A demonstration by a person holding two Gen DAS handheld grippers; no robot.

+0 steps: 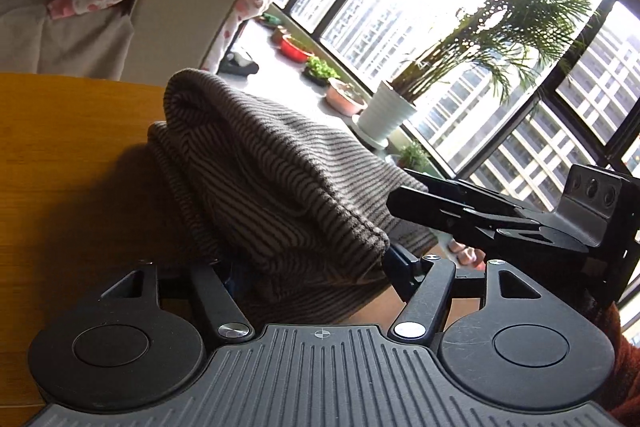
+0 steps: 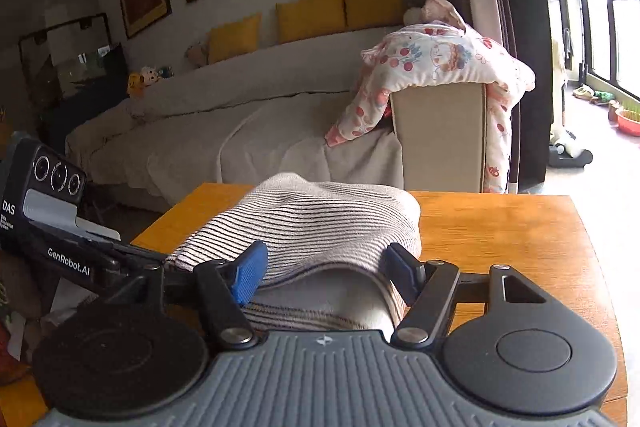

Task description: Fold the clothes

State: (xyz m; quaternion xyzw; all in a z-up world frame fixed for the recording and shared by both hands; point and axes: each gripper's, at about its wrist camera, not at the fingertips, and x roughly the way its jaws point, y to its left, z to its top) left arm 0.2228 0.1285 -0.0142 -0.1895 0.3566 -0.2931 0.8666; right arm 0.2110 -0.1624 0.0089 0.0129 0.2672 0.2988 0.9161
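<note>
On left gripper point(image 2: 60, 227): "GenRobot.AI", "DAS"

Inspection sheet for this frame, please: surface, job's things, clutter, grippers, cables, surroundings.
Surface: orange wooden table, bare around the garment.
Job's things: one striped garment, bunched in a mound on the table.
Clutter: nothing seen on the table.
Grippers: left gripper and right gripper each straddle a garment edge; whether the pads press is unclear.
Cables: nothing seen.
Surroundings: sofa with patterned quilt, potted palm by the window.
</note>
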